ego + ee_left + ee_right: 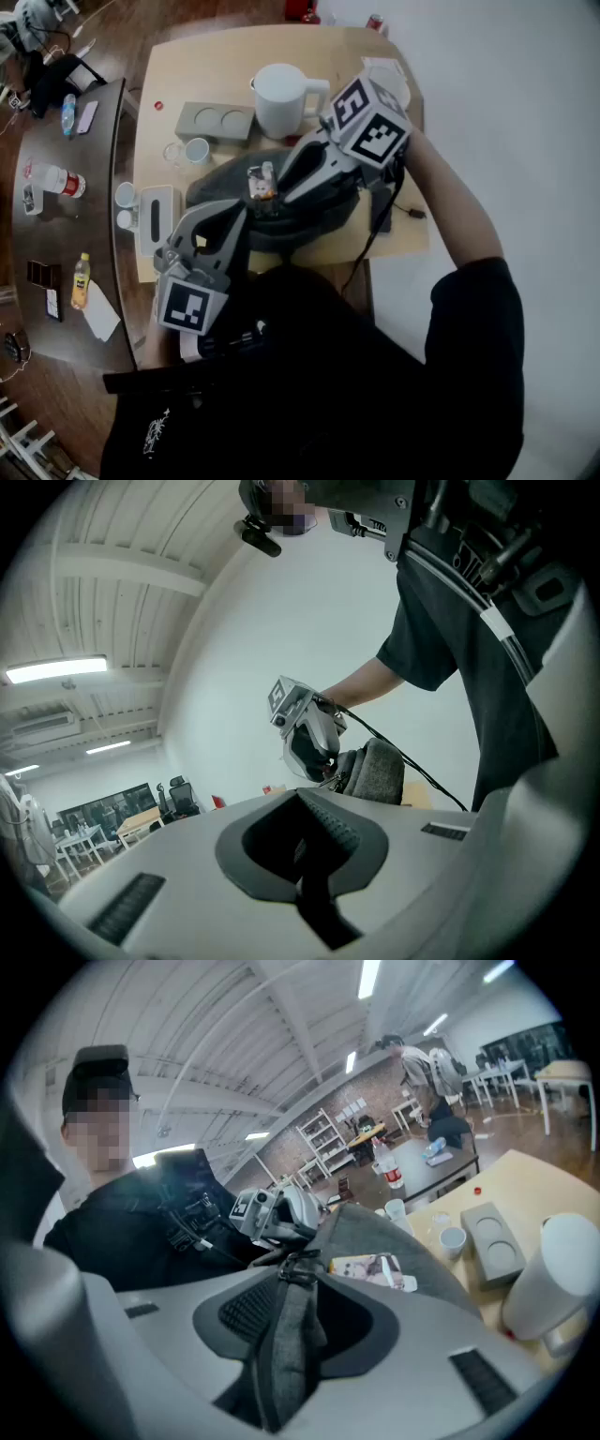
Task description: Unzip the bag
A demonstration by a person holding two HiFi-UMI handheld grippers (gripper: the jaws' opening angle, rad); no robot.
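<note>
A dark grey bag (309, 211) lies on the light wooden table (187, 75), with a small printed packet (261, 180) on top of it. My left gripper (246, 216) reaches in from the near left. In the left gripper view it (305, 855) is shut on a thin dark strip, apparently the zipper pull. My right gripper (274, 195) comes from the far right. Its jaws stand wide, closed on a thick fold of the bag's grey fabric (281, 1335) just behind the metal zipper hardware (298, 1262). The two grippers' tips are close together.
A white pitcher (281, 98), a grey holder with two round recesses (217, 122), a small cup (197, 150) and a white box (155, 217) stand beyond and left of the bag. A dark side table (56, 225) at the left carries bottles and small items.
</note>
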